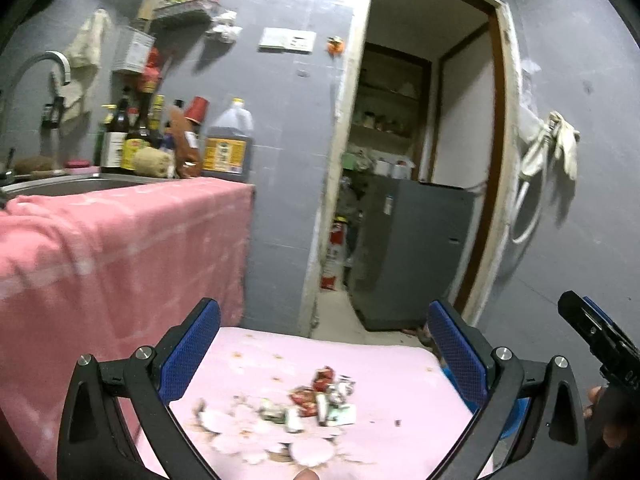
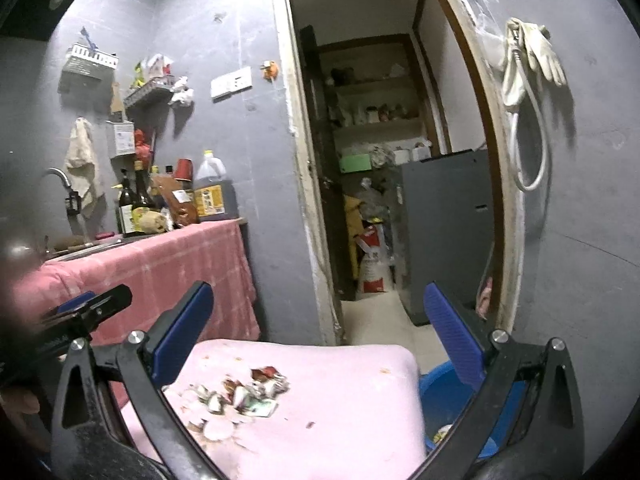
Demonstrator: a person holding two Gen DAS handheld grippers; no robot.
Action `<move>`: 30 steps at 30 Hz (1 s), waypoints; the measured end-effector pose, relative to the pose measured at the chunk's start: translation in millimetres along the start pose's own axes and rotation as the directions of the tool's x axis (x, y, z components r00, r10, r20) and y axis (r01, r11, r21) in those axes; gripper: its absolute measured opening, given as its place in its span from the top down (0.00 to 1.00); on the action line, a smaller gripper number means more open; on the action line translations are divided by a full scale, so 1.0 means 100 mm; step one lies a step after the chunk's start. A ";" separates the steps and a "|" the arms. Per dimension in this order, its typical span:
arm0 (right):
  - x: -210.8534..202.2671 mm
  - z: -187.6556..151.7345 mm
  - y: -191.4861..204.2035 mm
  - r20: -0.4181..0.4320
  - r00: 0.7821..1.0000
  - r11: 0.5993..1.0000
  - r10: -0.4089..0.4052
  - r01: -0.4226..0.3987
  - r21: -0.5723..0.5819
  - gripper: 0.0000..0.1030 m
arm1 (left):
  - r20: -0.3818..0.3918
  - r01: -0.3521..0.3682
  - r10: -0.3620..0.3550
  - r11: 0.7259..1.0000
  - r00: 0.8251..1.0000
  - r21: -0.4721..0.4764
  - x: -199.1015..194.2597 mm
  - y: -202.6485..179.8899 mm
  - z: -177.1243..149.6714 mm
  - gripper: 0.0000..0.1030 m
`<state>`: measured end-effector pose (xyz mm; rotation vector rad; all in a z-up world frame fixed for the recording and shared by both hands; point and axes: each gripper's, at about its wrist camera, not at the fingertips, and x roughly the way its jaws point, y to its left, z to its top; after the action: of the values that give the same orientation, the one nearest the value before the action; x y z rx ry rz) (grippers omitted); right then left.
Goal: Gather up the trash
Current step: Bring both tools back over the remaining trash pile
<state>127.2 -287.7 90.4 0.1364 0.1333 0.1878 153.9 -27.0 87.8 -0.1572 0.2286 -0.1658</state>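
Note:
A small heap of trash (image 1: 316, 402), crumpled red, white and green wrappers, lies on a low surface covered with a light pink cloth (image 1: 400, 384). My left gripper (image 1: 324, 344) is open and empty, hovering above and in front of the heap. In the right wrist view the same heap (image 2: 248, 394) lies on the pink cloth (image 2: 352, 392), below my right gripper (image 2: 318, 320), which is open and empty. A blue basin (image 2: 444, 392) stands on the floor to the right of the surface, with some scraps inside. The right gripper also shows at the edge of the left wrist view (image 1: 592, 332).
A counter draped with a pink towel (image 1: 120, 236) stands to the left, carrying a sink, a tap (image 1: 48, 68) and several bottles (image 1: 228, 140). An open doorway (image 1: 412, 160) ahead leads to a storeroom with a grey cabinet (image 1: 412, 248). Gloves and a hose (image 2: 528, 72) hang on the right wall.

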 end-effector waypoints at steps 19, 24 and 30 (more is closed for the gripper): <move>0.66 -0.64 0.33 -0.152 0.985 0.995 0.084 -0.091 -0.038 0.00 | -0.098 -0.108 0.104 0.994 0.990 -0.036 0.17 0.68 -0.55 0.01; 0.86 -0.85 0.33 -0.206 0.973 0.992 0.100 -0.114 -0.056 0.00 | -0.126 -0.122 0.121 0.993 0.985 -0.001 0.32 0.69 -0.73 0.01; 1.09 -1.08 0.30 -0.286 0.950 0.988 0.128 -0.149 -0.051 0.06 | -0.163 -0.104 0.109 0.994 0.980 0.039 0.50 0.68 -0.90 0.01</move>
<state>212.6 -224.2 -24.0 0.0464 0.4020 0.3522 190.0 18.0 -21.1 -0.1010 0.3990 -0.0753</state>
